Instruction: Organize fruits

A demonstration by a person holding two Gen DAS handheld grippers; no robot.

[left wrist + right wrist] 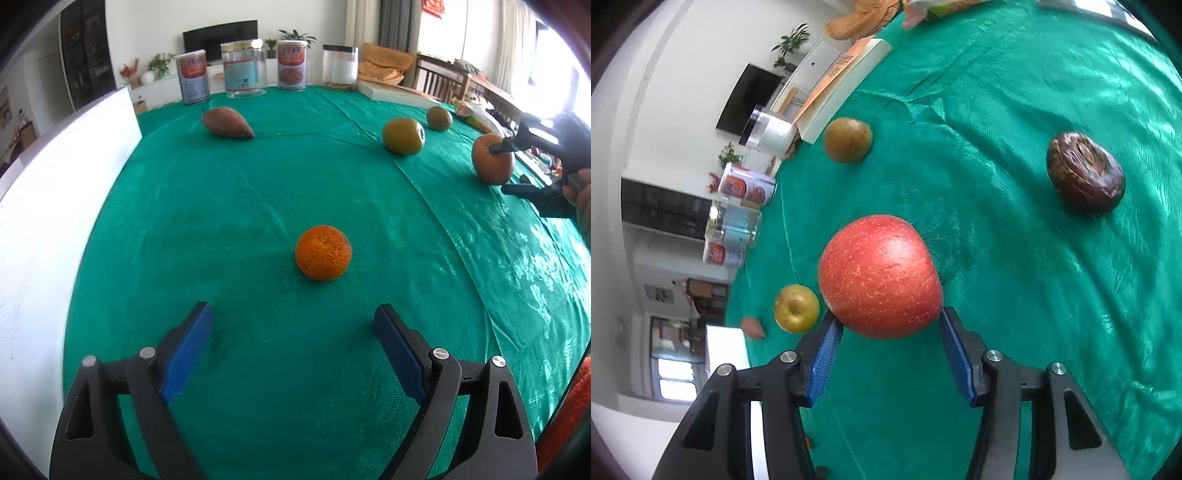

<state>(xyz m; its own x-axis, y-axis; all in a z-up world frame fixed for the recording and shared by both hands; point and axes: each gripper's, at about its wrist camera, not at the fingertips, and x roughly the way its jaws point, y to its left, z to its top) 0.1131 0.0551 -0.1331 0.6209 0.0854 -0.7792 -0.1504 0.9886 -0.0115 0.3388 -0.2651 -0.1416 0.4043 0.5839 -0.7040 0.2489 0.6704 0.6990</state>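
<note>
both pads (827, 354) pinch apple (881, 275).

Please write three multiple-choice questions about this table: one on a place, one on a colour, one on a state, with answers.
1. The orange lies: A in a jar; B on the green cloth before the left gripper; C on the white board.
2. The apple at the right gripper is: A green; B red; C yellow.
3. The left gripper is: A open and empty; B shut on the orange; C shut on nothing.
Answers: B, it rests on cloth ahead of the fingers; B, its skin is red; A, the jaws stand wide with nothing between.
</note>
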